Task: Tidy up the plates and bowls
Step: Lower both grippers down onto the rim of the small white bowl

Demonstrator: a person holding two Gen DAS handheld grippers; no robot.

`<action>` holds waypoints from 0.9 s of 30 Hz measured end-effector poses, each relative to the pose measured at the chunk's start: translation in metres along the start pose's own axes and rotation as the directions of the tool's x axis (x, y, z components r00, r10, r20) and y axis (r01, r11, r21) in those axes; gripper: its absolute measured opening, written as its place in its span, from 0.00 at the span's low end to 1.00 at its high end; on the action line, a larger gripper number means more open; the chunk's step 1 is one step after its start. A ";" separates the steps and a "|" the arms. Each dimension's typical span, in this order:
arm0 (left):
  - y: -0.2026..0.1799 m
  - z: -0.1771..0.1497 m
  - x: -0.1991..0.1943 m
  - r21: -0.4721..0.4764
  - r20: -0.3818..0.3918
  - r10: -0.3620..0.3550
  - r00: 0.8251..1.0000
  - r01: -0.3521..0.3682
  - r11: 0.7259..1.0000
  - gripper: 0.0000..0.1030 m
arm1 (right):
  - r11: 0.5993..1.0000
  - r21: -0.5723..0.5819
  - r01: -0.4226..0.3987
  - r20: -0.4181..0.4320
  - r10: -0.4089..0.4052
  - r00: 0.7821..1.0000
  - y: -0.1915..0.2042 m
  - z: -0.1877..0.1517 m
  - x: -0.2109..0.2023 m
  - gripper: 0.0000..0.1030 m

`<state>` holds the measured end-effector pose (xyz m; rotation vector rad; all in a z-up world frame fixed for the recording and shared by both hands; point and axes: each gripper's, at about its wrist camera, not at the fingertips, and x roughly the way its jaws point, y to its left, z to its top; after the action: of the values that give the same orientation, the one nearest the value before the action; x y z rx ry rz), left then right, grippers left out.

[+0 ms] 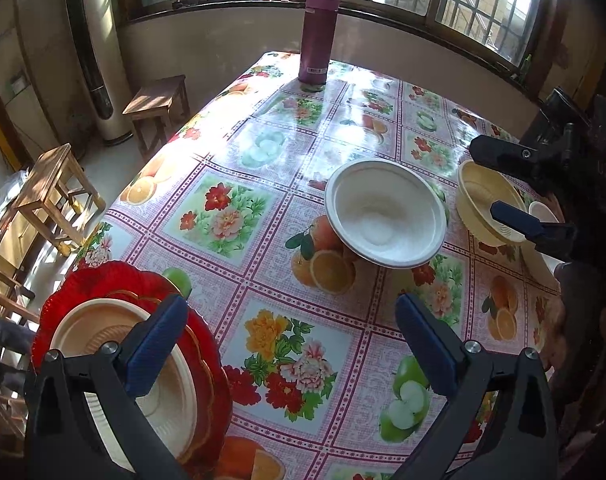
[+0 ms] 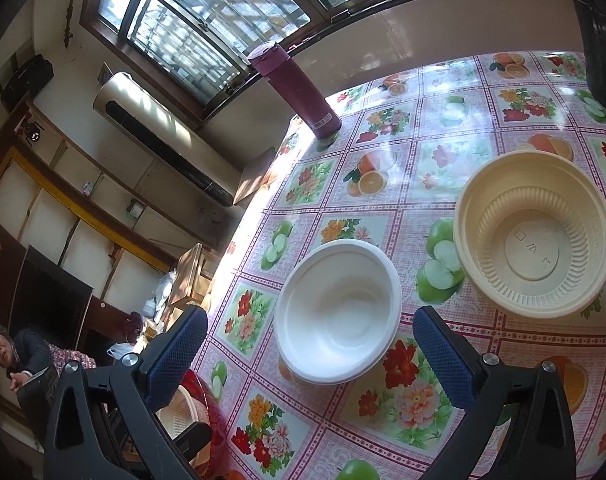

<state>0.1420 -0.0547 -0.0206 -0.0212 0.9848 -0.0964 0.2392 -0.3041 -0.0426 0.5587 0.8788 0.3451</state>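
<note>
Both tongs are spread wide and hold nothing. The left tongs (image 1: 291, 344) hover over the desk (image 1: 263, 184), with a cream plate (image 1: 103, 340) on a red plate (image 1: 87, 280) under the left finger. The right tongs (image 2: 309, 354) hang just above a white bowl (image 2: 337, 312) mid-desk — a cream bowl (image 2: 531, 236) sits just beside it, apart. A purple flask (image 1: 317, 34) stands upright at the far edge.
</note>
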 end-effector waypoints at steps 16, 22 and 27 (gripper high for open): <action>0.006 0.003 0.001 -0.003 -0.008 0.016 1.000 -0.016 1.000 1.00 | 1.000 -0.006 -0.007 -0.016 0.007 1.000 0.004 -0.001 0.005 1.00; 0.010 0.017 0.007 -0.005 -0.009 0.027 1.000 -0.027 1.000 1.00 | 1.000 -0.019 -0.013 -0.038 0.012 0.999 0.008 -0.004 0.014 1.00; 0.021 0.036 0.014 -0.013 0.008 0.052 0.999 -0.052 0.999 1.00 | 1.000 -0.017 -0.021 -0.060 0.020 0.998 0.007 -0.007 0.025 1.00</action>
<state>0.1814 -0.0358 -0.0136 -0.0077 0.9771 -0.0424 0.2475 -0.2834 -0.0574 0.5436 0.9277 0.3900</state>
